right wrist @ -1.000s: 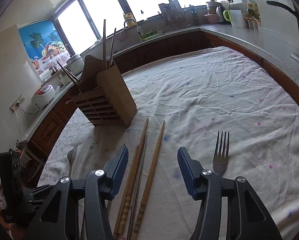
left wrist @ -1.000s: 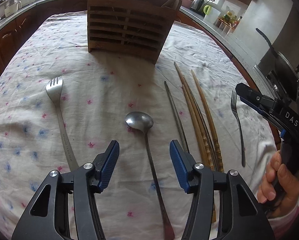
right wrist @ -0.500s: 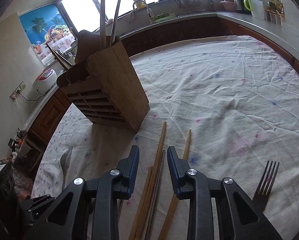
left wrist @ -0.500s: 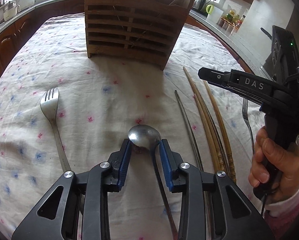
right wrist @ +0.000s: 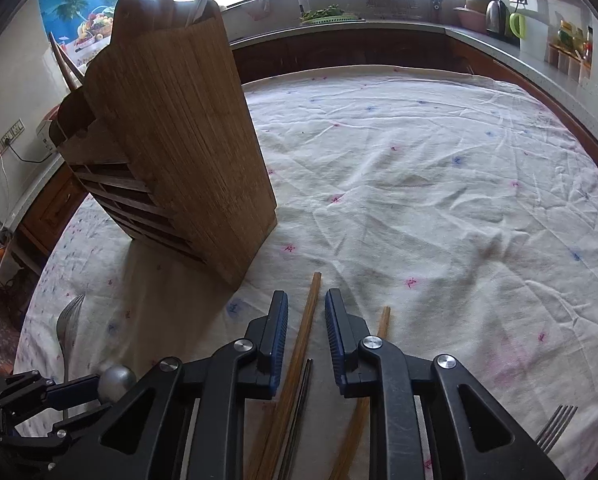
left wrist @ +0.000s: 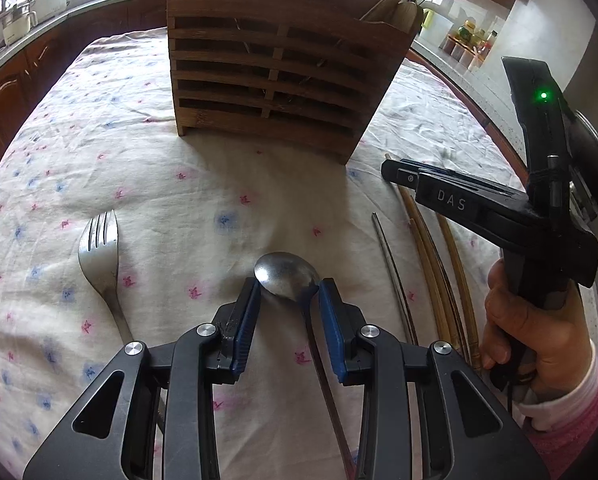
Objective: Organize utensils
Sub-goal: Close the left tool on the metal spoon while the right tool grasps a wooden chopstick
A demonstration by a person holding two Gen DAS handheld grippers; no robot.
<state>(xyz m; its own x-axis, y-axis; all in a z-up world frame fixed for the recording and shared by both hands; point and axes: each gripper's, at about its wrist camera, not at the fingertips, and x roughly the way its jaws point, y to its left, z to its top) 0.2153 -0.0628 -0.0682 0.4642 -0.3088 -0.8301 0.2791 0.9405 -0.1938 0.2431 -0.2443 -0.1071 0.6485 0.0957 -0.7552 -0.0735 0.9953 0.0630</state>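
A wooden slatted utensil holder (left wrist: 275, 68) stands at the back of the clothed table, also in the right wrist view (right wrist: 171, 136). My left gripper (left wrist: 289, 290) is narrowed around the bowl of a metal spoon (left wrist: 285, 274); the right pad touches the spoon's neck, and a gap shows at the left pad. The spoon bowl (right wrist: 117, 378) also shows between the left fingers in the right wrist view. My right gripper (right wrist: 306, 302) is narrowed around a wooden chopstick (right wrist: 305, 320) with small gaps at both pads. More chopsticks (left wrist: 431, 256) lie alongside.
A fork (left wrist: 101, 256) lies left of the spoon. Another fork (right wrist: 555, 428) lies at the right. A dark metal chopstick (left wrist: 391, 264) lies between spoon and wooden chopsticks. A kitchen counter with jars (left wrist: 469, 40) and a kettle (right wrist: 497, 16) rings the table.
Both grippers moved forward toward the holder and narrowed, the left around the spoon bowl, the right around a wooden chopstick. A second ago both were wide open.
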